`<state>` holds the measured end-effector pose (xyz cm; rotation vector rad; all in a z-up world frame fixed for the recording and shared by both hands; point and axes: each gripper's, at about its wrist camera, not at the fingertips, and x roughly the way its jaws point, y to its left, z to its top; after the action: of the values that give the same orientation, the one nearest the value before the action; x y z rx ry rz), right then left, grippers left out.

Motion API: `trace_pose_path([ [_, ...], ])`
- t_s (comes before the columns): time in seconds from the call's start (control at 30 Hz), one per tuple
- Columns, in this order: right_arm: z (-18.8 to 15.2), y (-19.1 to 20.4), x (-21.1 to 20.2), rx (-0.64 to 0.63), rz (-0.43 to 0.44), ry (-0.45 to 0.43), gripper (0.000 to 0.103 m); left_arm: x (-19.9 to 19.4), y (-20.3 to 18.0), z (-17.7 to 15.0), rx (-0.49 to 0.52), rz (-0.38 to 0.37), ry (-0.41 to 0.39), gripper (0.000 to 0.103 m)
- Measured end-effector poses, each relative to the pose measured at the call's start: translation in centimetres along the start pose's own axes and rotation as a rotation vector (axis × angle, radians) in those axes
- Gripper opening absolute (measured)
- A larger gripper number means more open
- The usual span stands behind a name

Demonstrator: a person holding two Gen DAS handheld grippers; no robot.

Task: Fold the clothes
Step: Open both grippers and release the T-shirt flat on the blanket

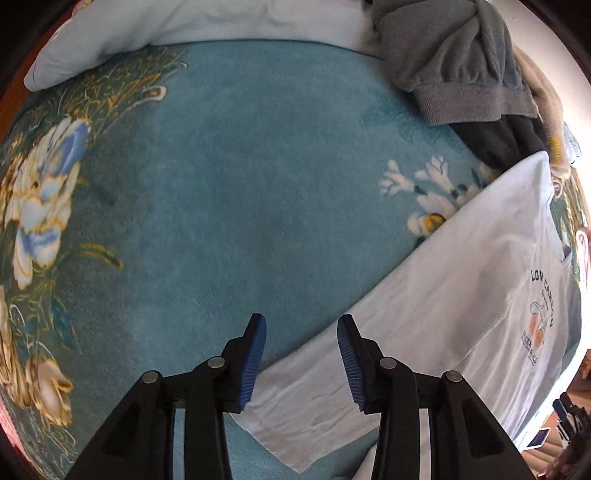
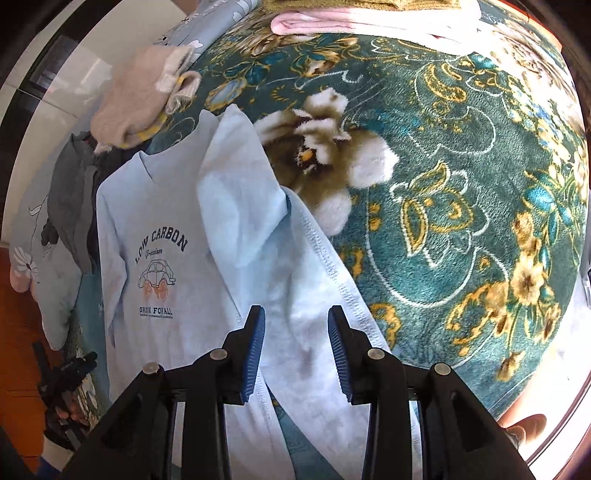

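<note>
A pale blue sweatshirt [image 2: 162, 206] printed "LOW CARBON" lies front up on a teal floral blanket [image 2: 443, 184]. One sleeve [image 2: 280, 280] is folded in over the body. My right gripper [image 2: 296, 350] hovers open just above that sleeve, with nothing between its blue pads. In the left wrist view the same sweatshirt [image 1: 461, 295] stretches off to the right, and its hem corner [image 1: 310, 417] lies under my left gripper [image 1: 301, 360]. That gripper is open too, with its fingers standing on either side of the fabric's edge.
A grey garment [image 1: 461, 62] and a dark one [image 1: 506, 140] are heaped at the far right of the blanket [image 1: 221, 184]. A pale pillow [image 1: 147, 29] lies along the back. A beige sweater [image 2: 140, 99] and pink folded cloth [image 2: 351, 22] sit beyond the sweatshirt.
</note>
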<state>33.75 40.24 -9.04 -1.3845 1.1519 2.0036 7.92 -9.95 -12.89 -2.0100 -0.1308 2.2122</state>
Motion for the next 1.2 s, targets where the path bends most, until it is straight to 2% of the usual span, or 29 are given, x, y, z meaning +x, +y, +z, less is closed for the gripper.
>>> trace_pose_path([
  [0.03,-0.1,0.4,0.2,0.003,0.007,0.0,0.036,0.2,-0.3,-0.4,0.008,-0.01,0.005,0.044],
  [0.13,-0.5,1.9,1.0,-0.025,0.013,0.006,0.036,1.2,-2.3,-0.9,0.088,0.053,0.027,0.044],
  [0.23,-1.3,3.0,1.8,-0.089,-0.022,0.03,0.036,1.5,-3.4,-1.5,0.132,0.105,0.009,0.041],
  [0.3,-2.0,3.2,2.2,-0.123,-0.049,0.048,0.036,1.3,-4.0,-2.0,0.164,0.106,-0.006,0.024],
  [0.33,-2.3,3.0,2.3,-0.13,-0.064,0.056,0.036,1.2,-4.3,-2.1,0.177,0.108,-0.007,0.007],
  [0.4,-2.8,3.0,2.7,-0.157,-0.083,0.08,0.036,0.8,-5.0,-2.3,0.196,0.127,-0.018,0.005],
  [0.53,-3.7,3.3,3.6,-0.222,-0.114,0.134,0.036,-2.9,-5.0,-0.5,0.184,0.201,-0.173,0.005],
  [0.67,-4.5,3.5,4.5,-0.287,-0.145,0.188,0.037,-7.5,-2.5,3.4,0.119,0.416,-0.358,0.005],
  [0.77,-5.2,3.7,5.1,-0.336,-0.168,0.229,0.037,-8.9,0.0,7.0,0.037,0.359,-0.325,0.006],
  [0.83,-5.3,3.8,5.3,-0.353,-0.175,0.239,0.039,-9.6,-0.2,6.7,0.006,0.321,-0.339,0.008],
  [0.93,-5.4,4.0,5.3,-0.37,-0.18,0.246,0.039,-7.6,-1.2,6.4,0.025,0.274,-0.329,0.008],
  [1.03,-5.5,3.9,4.7,-0.38,-0.183,0.25,0.039,-6.8,-2.8,6.2,0.055,0.238,-0.279,0.017],
  [1.1,-6.0,3.7,4.5,-0.398,-0.186,0.273,0.039,-6.8,-3.4,5.9,0.024,0.224,-0.267,0.021],
  [1.2,-6.9,3.7,4.9,-0.445,-0.215,0.296,0.039,-7.0,-4.5,5.4,-0.025,0.144,-0.252,0.031],
])
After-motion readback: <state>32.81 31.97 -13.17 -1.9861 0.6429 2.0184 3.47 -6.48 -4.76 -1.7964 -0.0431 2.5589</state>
